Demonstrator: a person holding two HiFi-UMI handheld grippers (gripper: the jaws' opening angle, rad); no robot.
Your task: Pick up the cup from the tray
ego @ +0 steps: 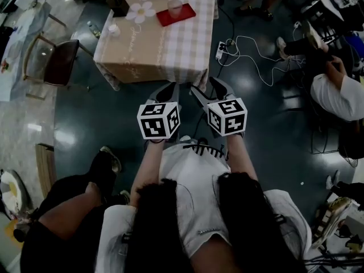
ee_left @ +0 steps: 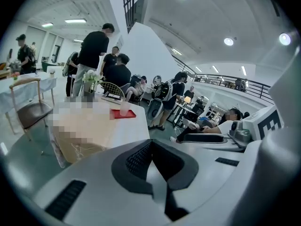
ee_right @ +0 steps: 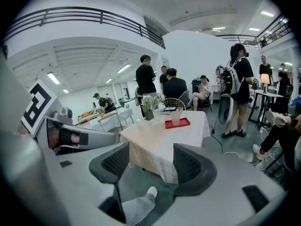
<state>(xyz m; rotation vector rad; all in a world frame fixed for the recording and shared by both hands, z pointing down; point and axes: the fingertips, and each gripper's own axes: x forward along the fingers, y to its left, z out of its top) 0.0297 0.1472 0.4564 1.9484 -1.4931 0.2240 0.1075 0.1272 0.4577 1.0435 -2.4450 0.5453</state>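
- Left claw sits low in the centre of the head view, its 2 jaws pressed together with nothing between them; its own view confirms that.
- Right claw hangs just beside it, jaws spread wide and empty. In its own view only the floor and a shoe show through the gap.
- Up at the top of the head view stands the table in its checked cloth, well apart from both claws.
- On its far side lies the red tray, and the cup stands upright on it, untouched.
- Both claw cameras catch that cup in the distance, above the jaws.
- People stand and sit beyond the table.
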